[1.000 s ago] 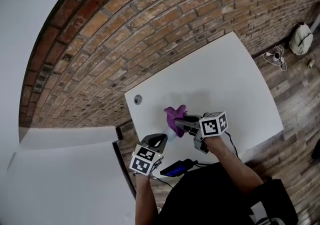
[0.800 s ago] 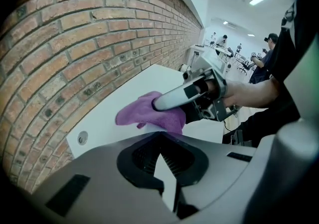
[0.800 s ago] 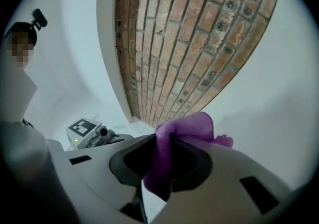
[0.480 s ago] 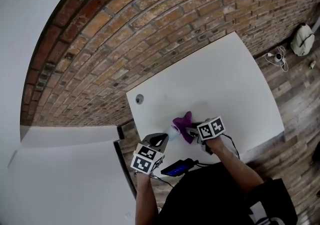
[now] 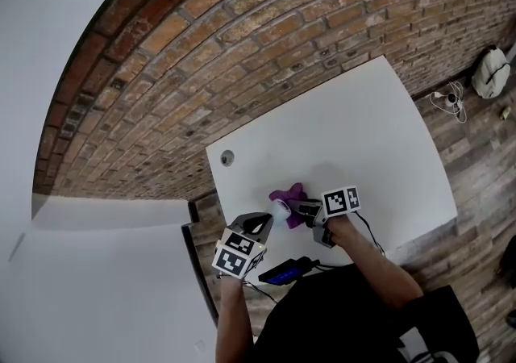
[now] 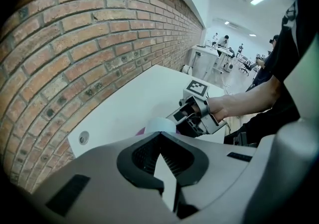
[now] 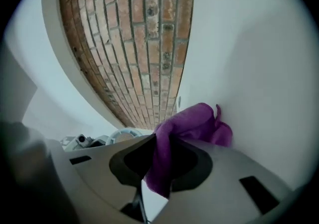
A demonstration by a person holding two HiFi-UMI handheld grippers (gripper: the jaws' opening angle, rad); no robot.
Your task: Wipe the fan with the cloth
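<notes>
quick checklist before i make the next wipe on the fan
1. Cloth gripped: ok. The right gripper is shut on the purple cloth.
2. Fan gripped: ok. The left gripper is shut on the small white fan.
3. Loose cloth past the jaws for wiping: ok.
4. Cloth touching the fan: cannot tell. The head view shows them side by side.
5. Fan over the white table: ok.
</notes>
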